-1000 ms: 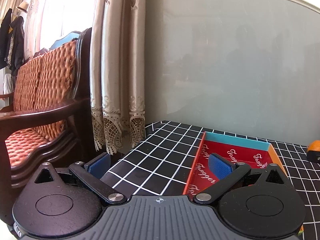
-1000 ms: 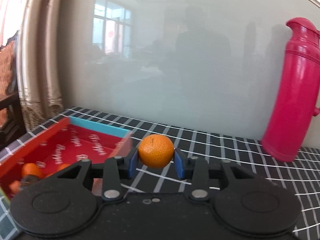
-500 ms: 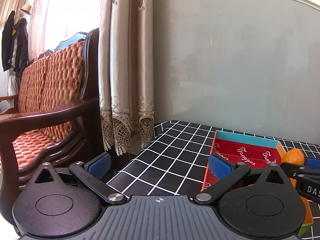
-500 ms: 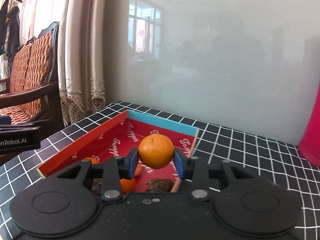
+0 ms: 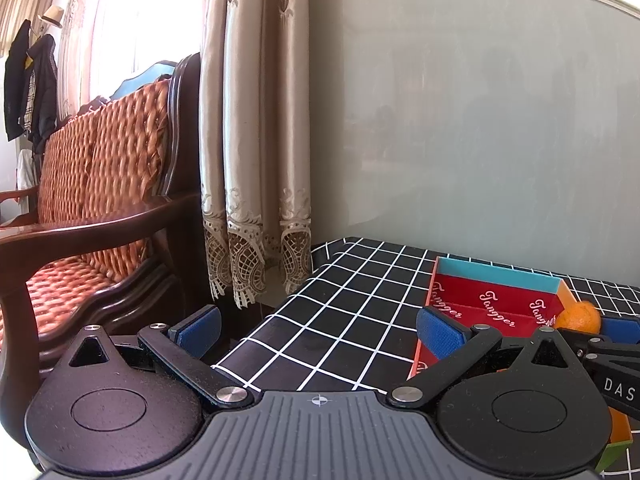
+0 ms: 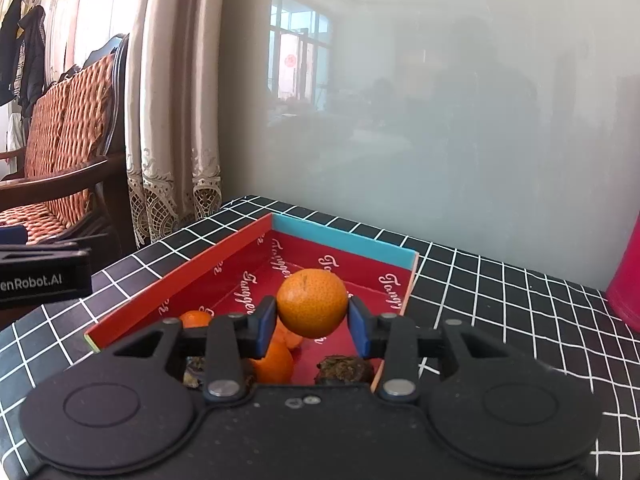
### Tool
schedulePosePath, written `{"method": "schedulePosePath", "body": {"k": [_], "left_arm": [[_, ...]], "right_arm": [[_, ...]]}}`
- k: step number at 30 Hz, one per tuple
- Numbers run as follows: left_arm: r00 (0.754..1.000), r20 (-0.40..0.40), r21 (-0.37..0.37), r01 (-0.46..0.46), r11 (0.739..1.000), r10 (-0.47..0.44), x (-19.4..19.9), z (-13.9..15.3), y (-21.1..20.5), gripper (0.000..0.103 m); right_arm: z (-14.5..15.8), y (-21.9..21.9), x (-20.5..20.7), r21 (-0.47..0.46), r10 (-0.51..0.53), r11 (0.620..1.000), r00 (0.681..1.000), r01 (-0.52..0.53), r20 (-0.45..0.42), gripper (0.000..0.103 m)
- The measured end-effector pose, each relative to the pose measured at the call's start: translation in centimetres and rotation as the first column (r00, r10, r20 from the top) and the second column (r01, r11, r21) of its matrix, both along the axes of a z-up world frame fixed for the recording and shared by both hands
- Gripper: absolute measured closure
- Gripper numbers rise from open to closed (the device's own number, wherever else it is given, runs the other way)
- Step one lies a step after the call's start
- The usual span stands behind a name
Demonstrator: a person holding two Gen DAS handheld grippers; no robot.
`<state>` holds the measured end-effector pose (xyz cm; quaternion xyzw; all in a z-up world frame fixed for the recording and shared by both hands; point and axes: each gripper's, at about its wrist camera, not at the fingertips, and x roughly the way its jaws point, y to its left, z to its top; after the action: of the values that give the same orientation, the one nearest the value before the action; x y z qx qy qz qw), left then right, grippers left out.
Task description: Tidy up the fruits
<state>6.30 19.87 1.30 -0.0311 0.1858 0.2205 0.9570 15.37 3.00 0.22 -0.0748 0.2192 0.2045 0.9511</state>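
My right gripper [image 6: 312, 329] is shut on a small orange [image 6: 312, 302] and holds it just above the near half of a red tray [image 6: 208, 268] with a blue far wall. Two more oranges [image 6: 272, 362] and some dark brown fruit [image 6: 344, 368] lie in the tray's near end, partly hidden by the fingers. My left gripper [image 5: 318, 332] stands open with nothing between its blue pads, over the table's left edge beside the tray [image 5: 496, 276]. The held orange [image 5: 578, 316] shows at the right of the left wrist view.
A black tablecloth [image 6: 500, 300] with a white grid covers the table, which stops at a glossy grey wall. A pink flask [image 6: 626, 280] stands at the right. Left of the table are a lace curtain [image 5: 256, 160] and a wooden chair [image 5: 80, 200] with orange cushions.
My right gripper carried the orange left, from beside the tray's right wall to above the tray, then slowed. The left gripper stayed open and hardly moved.
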Motion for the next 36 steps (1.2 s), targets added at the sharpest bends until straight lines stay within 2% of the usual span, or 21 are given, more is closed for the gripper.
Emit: {"method": "schedulePosePath", "body": {"k": [15,22,28,32,35,36], "left_arm": [[1.0,-0.009,0.011,0.016,1.0,-0.016,0.2,0.0,-0.8,0.0],[0.998,0.024,-0.004,0.055,0.998,-0.055,-1.2,0.8,-3.0,0.0],[0.99,0.027,-0.05,0.138,0.989,-0.137,-3.6,1.1,-6.9,0.0],[0.981,0.015,-0.036,0.193,0.981,-0.192,-4.6,1.9,-9.9,0.0],[0.974,0.008,-0.022,0.225,0.974,-0.225,-5.8,2.5,-12.0,0.0],[0.972,0.009,-0.021,0.235,0.972,-0.235,-6.3,2.5,-12.5,0.0]], "right_arm": [[1.2,-1.8,-0.2,0.025,-0.042,0.999,0.998,0.041,0.054,0.064],[2.3,-5.8,-1.2,0.072,-0.123,0.991,0.989,0.117,0.085,0.063],[2.5,-10.4,-4.1,0.132,-0.195,0.973,0.98,0.187,0.047,0.061],[2.8,-13.4,-7.0,0.129,-0.237,0.965,0.97,0.229,0.053,0.04],[2.9,-15.7,-9.1,0.136,-0.272,0.956,0.96,0.261,0.067,0.033],[2.8,-16.6,-9.6,0.146,-0.286,0.951,0.956,0.274,0.068,0.024]]}}
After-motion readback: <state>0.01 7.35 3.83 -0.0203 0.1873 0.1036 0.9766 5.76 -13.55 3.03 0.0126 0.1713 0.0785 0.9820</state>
